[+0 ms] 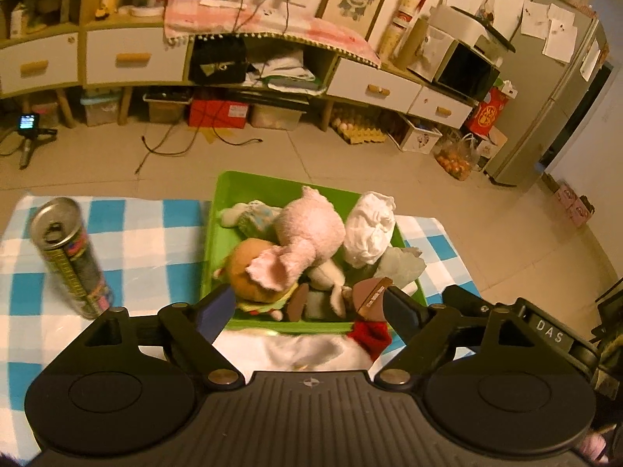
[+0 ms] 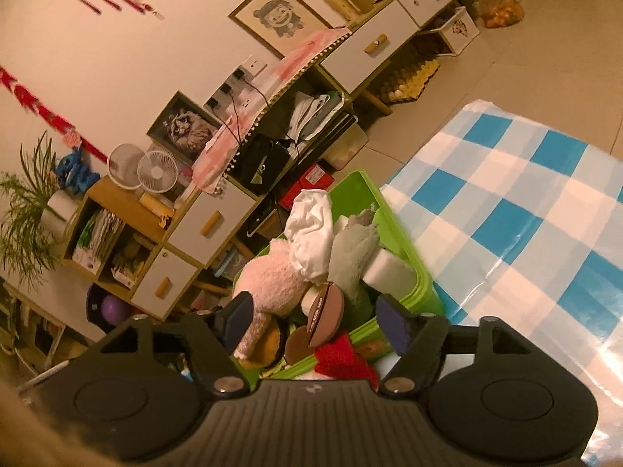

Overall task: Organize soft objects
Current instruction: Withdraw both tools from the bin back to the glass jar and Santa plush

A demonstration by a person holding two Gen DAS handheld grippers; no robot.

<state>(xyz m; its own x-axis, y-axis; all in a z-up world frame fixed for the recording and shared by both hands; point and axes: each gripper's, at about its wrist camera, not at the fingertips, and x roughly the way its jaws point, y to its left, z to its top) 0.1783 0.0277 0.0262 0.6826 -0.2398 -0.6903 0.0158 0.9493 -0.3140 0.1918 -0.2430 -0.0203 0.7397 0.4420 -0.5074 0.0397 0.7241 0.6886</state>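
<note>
Grippers first, nearest the lens: the left gripper (image 1: pixel 307 307) stands wide with nothing pinched between its pads, hanging over the near rim of the green bin (image 1: pixel 218 233). Same story on the other side, the right gripper (image 2: pixel 311 323) spread wide and empty above that bin's near corner.

Right at the near edge, a red-and-white plush (image 1: pixel 370 336) droops over the bin's lip onto the checked surface (image 1: pixel 148 233). That is the weak spot, I'd say: it looks only half inside, and a pad brushing it on the way out could drag it clear of the bin.

Just behind, a brown ball-shaped toy (image 1: pixel 372 292) sits close beside the left gripper's right pad, so a snag there seems possible too. Deeper in, the pink plush pig (image 1: pixel 307 233) lies on top of the heap, with an orange-headed doll (image 1: pixel 245 268) under it and a white crumpled cloth (image 1: pixel 368 229) perched high at the far right. The pile looks loose and overfull; a nudge could tip the cloth over the wall.

Further left on the surface, an opened drink can (image 1: pixel 70 257) stands upright and well apart. A careless sweep that way would topple it.
</note>
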